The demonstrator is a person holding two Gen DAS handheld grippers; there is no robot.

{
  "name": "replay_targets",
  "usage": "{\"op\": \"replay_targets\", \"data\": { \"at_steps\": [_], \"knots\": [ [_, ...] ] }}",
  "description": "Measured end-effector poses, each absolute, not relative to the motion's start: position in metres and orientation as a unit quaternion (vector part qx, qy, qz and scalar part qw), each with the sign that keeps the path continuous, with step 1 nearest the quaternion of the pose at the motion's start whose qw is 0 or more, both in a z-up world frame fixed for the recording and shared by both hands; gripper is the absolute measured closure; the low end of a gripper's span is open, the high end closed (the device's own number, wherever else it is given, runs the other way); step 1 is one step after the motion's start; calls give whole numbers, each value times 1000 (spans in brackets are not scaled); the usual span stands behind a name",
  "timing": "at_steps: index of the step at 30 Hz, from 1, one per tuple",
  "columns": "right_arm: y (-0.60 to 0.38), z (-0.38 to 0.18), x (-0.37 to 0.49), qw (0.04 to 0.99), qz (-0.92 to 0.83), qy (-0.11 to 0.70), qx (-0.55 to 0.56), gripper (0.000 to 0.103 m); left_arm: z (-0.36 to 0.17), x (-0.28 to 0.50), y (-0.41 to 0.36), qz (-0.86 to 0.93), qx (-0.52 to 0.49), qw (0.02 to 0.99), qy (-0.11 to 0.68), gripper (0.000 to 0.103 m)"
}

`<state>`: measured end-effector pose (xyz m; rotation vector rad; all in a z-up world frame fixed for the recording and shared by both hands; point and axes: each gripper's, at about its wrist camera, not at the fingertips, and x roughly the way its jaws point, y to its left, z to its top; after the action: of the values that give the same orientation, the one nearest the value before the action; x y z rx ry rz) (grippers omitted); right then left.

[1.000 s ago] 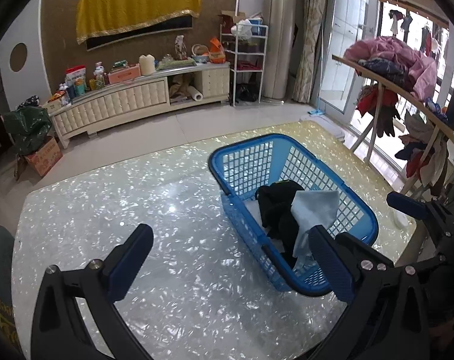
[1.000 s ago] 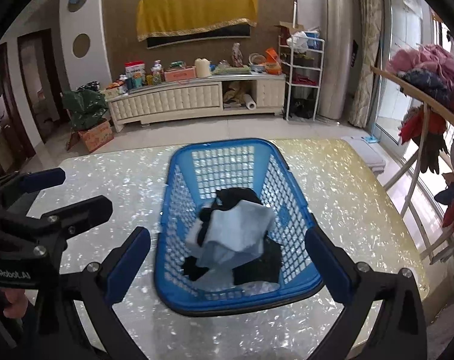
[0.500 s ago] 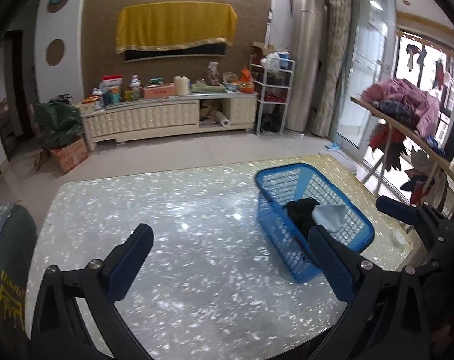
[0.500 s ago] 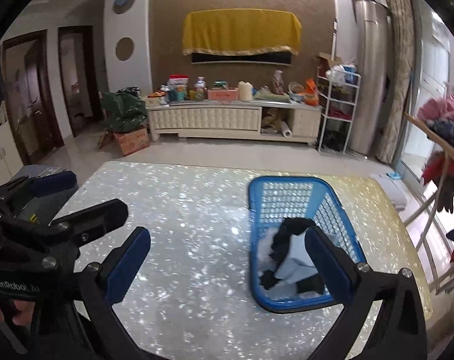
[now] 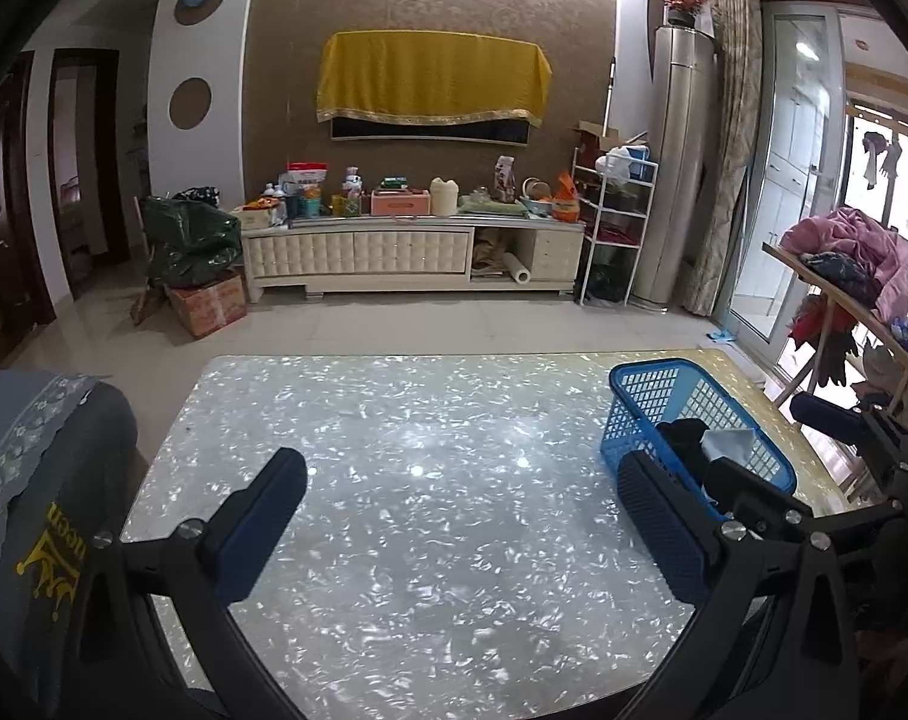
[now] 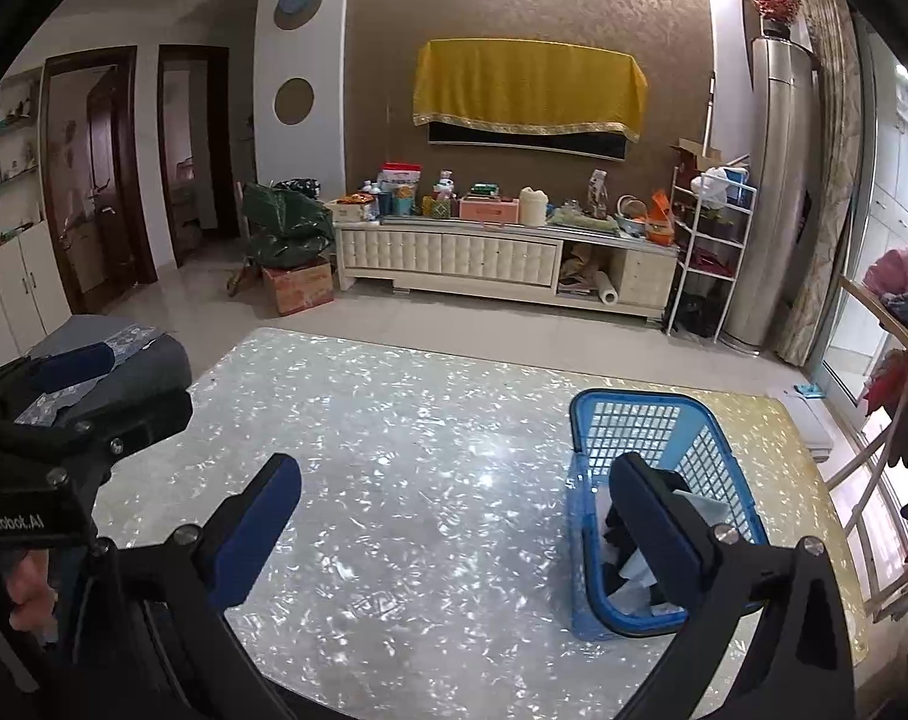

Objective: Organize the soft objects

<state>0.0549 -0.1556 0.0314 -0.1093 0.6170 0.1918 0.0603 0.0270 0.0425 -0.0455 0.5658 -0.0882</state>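
A blue plastic basket stands near the right end of the shiny marble-pattern table. Inside it lie black cloth and a light blue cloth, partly hidden by gripper fingers. My left gripper is open and holds nothing, well left of the basket above the bare tabletop. My right gripper is open and holds nothing too, with its right finger in front of the basket. In the right wrist view the other gripper shows at the left edge.
A grey cushioned chair stands at the table's left end. A wooden rack piled with clothes is to the right. Beyond the table are tiled floor, a white cabinet and a cardboard box.
Both grippers have pulled back and up from the basket and tilted upward. The basket looks smaller and sits further right in both views, with more of the room visible. Both stayed open.
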Motion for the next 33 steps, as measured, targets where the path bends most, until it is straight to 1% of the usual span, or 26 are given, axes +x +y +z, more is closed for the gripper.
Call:
{"op": "replay_targets", "data": {
  "at_steps": [12,33],
  "knots": [
    [-158,38,51,950,96,292,-52,0,43,47,30,-35,-14,960,278,0],
    [-156,38,49,951,98,289,-49,0,46,47,29,-38,-6,960,278,0]
  ]
}}
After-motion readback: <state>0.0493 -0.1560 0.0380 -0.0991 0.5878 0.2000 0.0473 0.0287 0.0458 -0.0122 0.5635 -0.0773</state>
